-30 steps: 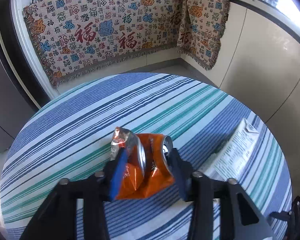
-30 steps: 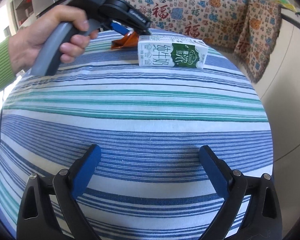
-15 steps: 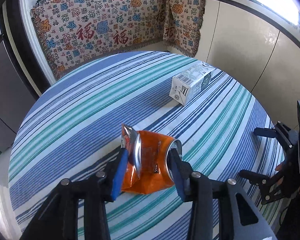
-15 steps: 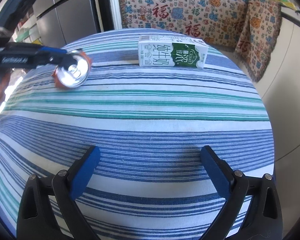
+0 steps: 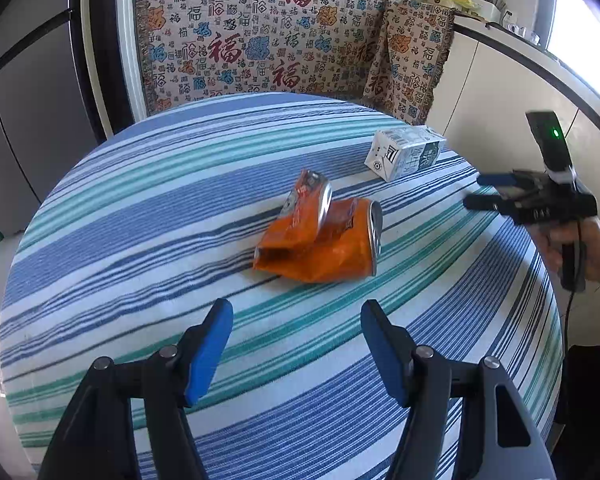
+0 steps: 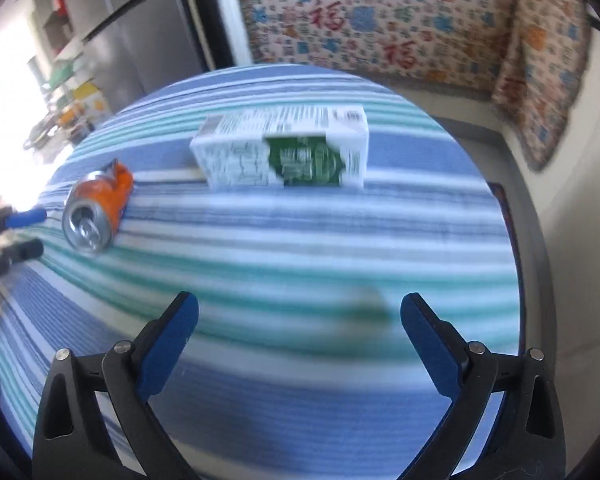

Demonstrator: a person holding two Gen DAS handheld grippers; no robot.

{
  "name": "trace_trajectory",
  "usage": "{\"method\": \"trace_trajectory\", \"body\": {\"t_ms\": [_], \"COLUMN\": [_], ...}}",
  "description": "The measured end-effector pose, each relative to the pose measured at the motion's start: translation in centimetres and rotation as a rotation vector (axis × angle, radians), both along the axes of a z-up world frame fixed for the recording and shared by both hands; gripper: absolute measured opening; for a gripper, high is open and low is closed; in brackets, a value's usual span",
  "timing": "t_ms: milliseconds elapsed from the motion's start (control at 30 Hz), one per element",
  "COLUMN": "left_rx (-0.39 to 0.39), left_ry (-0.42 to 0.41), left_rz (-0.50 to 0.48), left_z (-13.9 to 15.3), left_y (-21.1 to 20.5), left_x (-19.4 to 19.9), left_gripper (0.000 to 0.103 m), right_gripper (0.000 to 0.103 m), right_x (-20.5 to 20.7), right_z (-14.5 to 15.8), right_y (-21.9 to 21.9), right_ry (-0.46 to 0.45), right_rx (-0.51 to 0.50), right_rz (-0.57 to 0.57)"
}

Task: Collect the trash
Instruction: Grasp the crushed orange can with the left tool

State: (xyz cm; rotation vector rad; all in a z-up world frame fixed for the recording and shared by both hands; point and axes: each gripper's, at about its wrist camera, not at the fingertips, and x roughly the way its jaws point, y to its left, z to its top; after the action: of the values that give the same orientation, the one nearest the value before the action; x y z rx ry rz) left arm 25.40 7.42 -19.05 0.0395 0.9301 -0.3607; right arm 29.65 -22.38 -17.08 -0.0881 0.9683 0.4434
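Crushed orange can (image 5: 320,236) lies loose mid-worktop (image 5: 140,184), clear of left hand-held gripper (image 5: 296,344), jaws opening, empty; right hand-held gripper (image 6: 300,336) wide, empty, facing milk carton (image 6: 284,152); carton may skid off near edge if nudged

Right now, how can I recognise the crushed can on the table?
Find the round table with the blue and green striped cloth. Near its middle lies the crushed can, beside a white milk carton. Only the can is orange, folded, with silver ends.
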Motion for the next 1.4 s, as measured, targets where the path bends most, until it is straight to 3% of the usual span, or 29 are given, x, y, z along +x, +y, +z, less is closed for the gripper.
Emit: {"method": "trace_trajectory", "body": {"t_ms": [100, 200, 267, 400, 500, 600, 700, 933, 1000, 1067, 1133, 1200, 1300, 1400], "left_rx": [0.015, 0.029, 0.041, 0.039, 0.015, -0.023, -0.05, -0.029, -0.013, -0.01, -0.011, -0.023, -0.082, -0.087], "left_ry": [0.016, 0.023, 0.015, -0.007, -0.049, -0.065, -0.054, -0.039, -0.052, -0.074, -0.083, -0.099, -0.086, -0.054], "left_rz": [0.013, 0.018, 0.026, 0.064, 0.085, 0.108, 0.164, 0.266, 0.266, 0.246, 0.225, 0.211, 0.162, 0.12], "left_z": [-0.9, -1.4, -1.5, -1.4, -0.3, 0.6, 0.7, -0.2, -0.1, 0.2, 0.3, 0.4, 0.2, -0.4], "left_y": [-0.3, -0.5, -0.4, -0.5, -1.6, -3.7, -5.3, -1.3, 0.1, 1.1, 1.4, 1.2, 0.5, -1.0], "left_x": [-0.7, -1.5, -2.1, -2.7, -2.7, -2.0, -1.3, -2.8, -3.6, -4.2, -4.2, -3.9, -3.0, -1.9], "left_gripper": [0.068, 0.068, 0.068, 0.068, 0.068, 0.068, 0.068, 0.068, 0.068, 0.069, 0.076, 0.077, 0.078, 0.078], "right_gripper": [0.101, 0.1, 0.088, 0.087, 0.086, 0.087, 0.087, 0.088, 0.086, 0.079, 0.079, 0.08, 0.096, 0.099], "right_x": [3.6, 6.2, 6.5, 3.1, -0.7, -2.3, -1.6, 0.5, 0.1, -1.2, -3.1, -4.5, -4.0, -1.7], "right_z": [0.3, -0.3, -0.6, -0.6, -0.7, -1.1, -1.3, -1.5, -1.4, -0.9, -0.4, 0.2, 0.3, -0.5], "right_y": [0.4, 1.1, 1.8, 4.3, 5.9, 5.6, 5.6, 10.8, 12.0, 12.9, 13.4, 12.3, 8.4, 4.1], "right_ry": [-0.039, -0.007, 0.033, 0.13, 0.133, 0.072, 0.039, 0.002, 0.006, 0.06, 0.077, 0.03, -0.051, -0.074], "right_rx": [-0.042, 0.004, 0.071, 0.219, 0.175, 0.086, 0.012, -0.015, 0.055, 0.195, 0.239, 0.193, 0.05, -0.088], "right_rz": [0.032, 0.062, 0.117, 0.336, 0.451, 0.385, 0.238, 0.007, 0.066, 0.237, 0.364, 0.406, 0.322, 0.25]}}
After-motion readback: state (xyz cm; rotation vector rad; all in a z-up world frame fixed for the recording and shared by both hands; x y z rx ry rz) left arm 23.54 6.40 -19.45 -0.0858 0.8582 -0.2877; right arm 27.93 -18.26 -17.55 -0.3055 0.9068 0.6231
